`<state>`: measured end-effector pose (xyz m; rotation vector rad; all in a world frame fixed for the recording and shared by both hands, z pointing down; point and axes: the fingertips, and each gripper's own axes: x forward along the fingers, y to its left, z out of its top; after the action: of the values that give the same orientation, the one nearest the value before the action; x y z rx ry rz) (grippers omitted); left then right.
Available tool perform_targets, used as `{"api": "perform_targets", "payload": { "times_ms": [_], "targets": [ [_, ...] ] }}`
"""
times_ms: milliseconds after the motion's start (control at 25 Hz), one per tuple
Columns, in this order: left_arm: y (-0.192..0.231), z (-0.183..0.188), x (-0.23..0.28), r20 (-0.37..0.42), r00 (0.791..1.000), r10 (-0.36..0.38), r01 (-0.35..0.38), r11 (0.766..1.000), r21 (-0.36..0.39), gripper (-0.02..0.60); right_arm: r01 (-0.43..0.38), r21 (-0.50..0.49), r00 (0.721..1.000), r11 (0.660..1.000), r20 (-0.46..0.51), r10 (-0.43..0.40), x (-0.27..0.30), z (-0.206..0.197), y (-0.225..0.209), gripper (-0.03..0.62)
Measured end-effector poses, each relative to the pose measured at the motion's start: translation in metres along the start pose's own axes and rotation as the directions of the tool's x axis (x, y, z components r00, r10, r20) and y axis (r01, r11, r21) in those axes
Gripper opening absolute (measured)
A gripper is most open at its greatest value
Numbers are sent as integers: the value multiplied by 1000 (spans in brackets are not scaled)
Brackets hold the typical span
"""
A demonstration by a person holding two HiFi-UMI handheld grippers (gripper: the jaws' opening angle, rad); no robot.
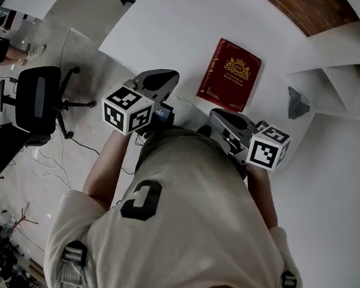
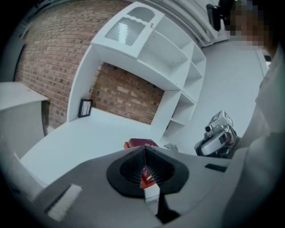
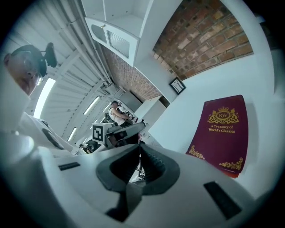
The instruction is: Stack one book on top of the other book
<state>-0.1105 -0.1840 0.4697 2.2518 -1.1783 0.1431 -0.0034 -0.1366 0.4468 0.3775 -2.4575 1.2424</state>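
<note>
Two grippers, both w/ jaws pressed together on nothing: left gripper and right gripper, ribbed black pads in grey plastic shells. Ahead of them, nearer the right one, the book lies flat on the white table. An orange-red edge peeks from under its near end; we reckon that's the 2nd book, so the stack looks made. Maroon hardcover, gold crest and corner scrollwork, smooth sheen: we judge it stiff, fairly heavy, prob. slippery. Best hold, imo, is a pinch across cover and pages at a free edge, not the flat face. Table is matte; brick wall beyond.
</note>
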Motion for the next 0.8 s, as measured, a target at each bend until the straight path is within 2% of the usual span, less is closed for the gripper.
{"api": "perform_targets", "payload": {
  "times_ms": [80, 200, 360, 480, 560, 680, 800],
  "targets": [
    [5, 0, -7, 12, 1000, -22, 22, 999, -44, 6, 9, -36, 1000, 999, -1, -9, 7, 3, 9, 9],
    [11, -3, -17, -1, 998, -56, 55, 997, -47, 6, 24, -73, 1000, 997, 2, -24, 18, 2, 22, 6],
    [17, -5, -27, 7, 992, -122, 123, 991, -53, 6, 59, -34, 998, 998, 22, -58, 31, -9, 31, 6],
    [15, -3, -35, 45, 977, -208, 210, 976, -57, 5, 105, 19, 993, 994, 42, -106, 35, -21, 32, 6],
    [9, -4, -37, 41, 965, -259, 261, 964, -43, 5, 150, 40, 987, 988, 54, -152, 35, -26, 32, 6],
    [3, -3, -38, 55, 949, -309, 312, 949, -48, 5, 200, 43, 974, 979, 97, -203, 33, -28, 35, 6],
    [-3, 0, -39, 70, 930, -360, 365, 927, -84, 6, 202, 15, 967, 979, 154, -202, 32, -25, 42, 6]
  ]
}}
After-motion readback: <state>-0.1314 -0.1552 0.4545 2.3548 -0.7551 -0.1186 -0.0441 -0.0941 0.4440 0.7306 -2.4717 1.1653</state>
